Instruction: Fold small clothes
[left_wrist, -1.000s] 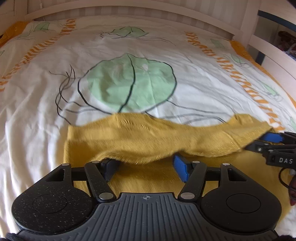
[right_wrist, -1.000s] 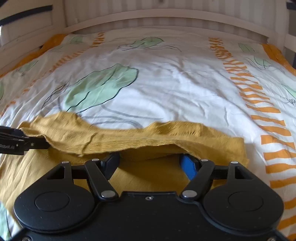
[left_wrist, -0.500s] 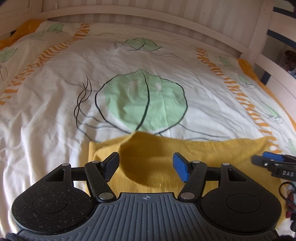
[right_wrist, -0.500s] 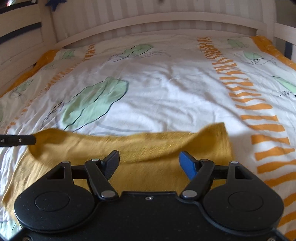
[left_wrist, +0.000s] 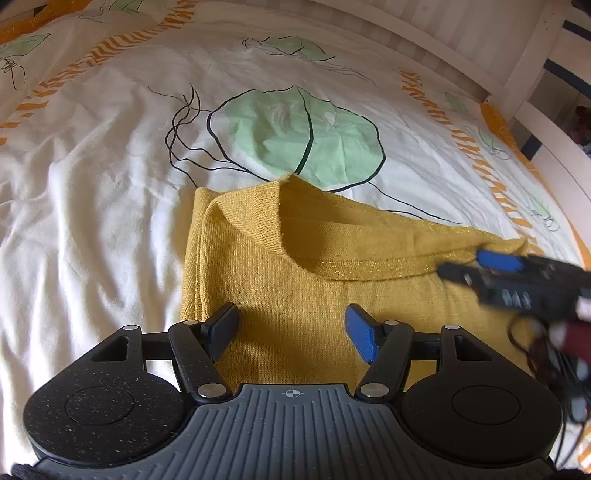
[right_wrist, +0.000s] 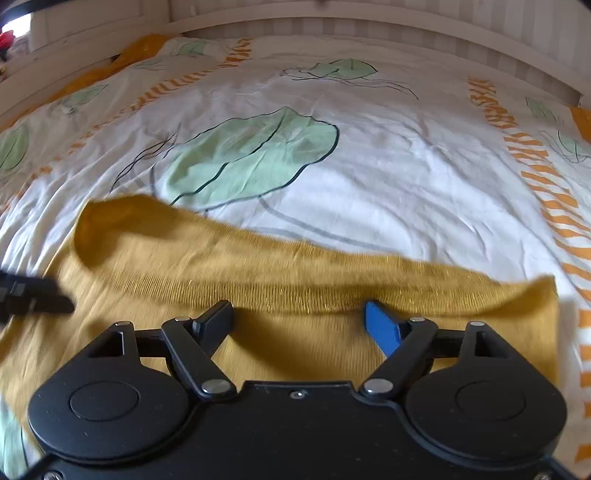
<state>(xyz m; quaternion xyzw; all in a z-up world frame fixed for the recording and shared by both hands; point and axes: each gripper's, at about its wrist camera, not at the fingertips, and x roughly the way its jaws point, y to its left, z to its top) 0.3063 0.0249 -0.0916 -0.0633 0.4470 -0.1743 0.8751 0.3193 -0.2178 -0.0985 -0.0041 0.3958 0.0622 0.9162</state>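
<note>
while motion blur smears the yellow knit garment (right_wrist: 295, 280), each hand-held gripper (left_wrist: 291, 332) (right_wrist: 299, 325) gapes empty.

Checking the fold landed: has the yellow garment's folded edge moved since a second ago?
Yes. The yellow garment edge, then lifted near the grippers, now lies flat and farther forward, touching the green leaf print.

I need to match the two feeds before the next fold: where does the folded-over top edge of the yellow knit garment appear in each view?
Left wrist: the folded edge curves across the centre, ahead of the open left hand-held gripper.
Right wrist: the folded edge spans the lower middle, just beyond the open right hand-held gripper.
Shared landmark: the large green leaf print beyond the garment.
</note>
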